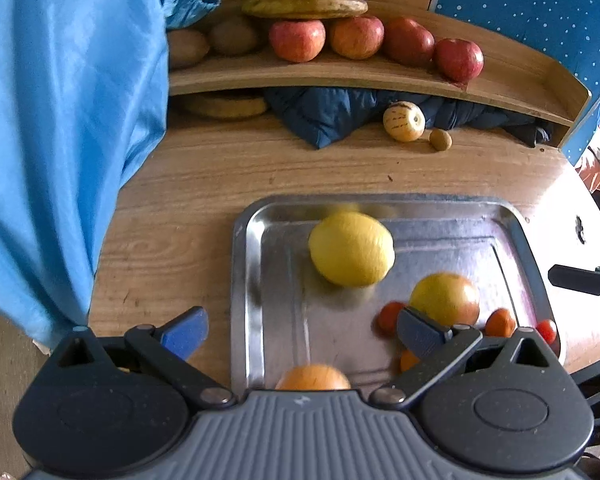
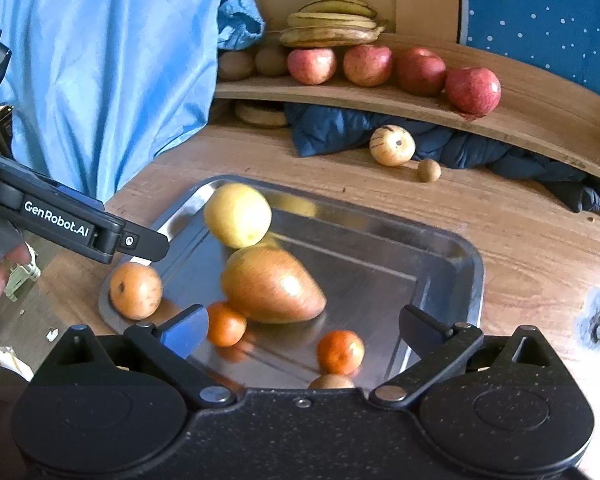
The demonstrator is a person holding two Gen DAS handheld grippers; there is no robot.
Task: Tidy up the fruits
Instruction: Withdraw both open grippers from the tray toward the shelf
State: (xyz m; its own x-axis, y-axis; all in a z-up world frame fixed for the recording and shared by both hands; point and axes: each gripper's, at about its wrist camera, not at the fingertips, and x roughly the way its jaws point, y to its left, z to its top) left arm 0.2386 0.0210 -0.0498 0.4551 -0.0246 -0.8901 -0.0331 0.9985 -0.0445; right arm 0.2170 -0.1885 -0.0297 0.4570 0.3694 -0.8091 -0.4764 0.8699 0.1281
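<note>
The wooden surface point(image 2: 512, 216) carries everything, and I take the steel tray point(image 2: 460, 256) on it as my landmark. Left of the tray hangs a blue cloth point(image 2: 108, 80). Behind the tray a curved wooden shelf point(image 2: 540, 120) holds 4 red apples point(image 2: 473, 90) in a row, with bananas point(image 2: 332, 26) stacked at their left end and brown kiwis point(image 2: 271, 60) beside those. Between shelf and tray lie a dark blue jacket point(image 2: 340, 128), a pale striped fruit point(image 2: 392, 145) and a small brown one point(image 2: 429, 170).

In the tray, a mango point(image 2: 272, 286) lies at the middle, touching a yellow lemon point(image 2: 237, 215) behind it. An orange point(image 2: 135, 290) sits at the tray's left corner, and small tangerines point(image 2: 340, 352) lie along its near side.

My left fingers point(image 1: 302, 330) are spread wide over the tray's near left part, empty. My right fingers point(image 2: 303, 330) are also wide apart over its near edge, gripping nothing.
</note>
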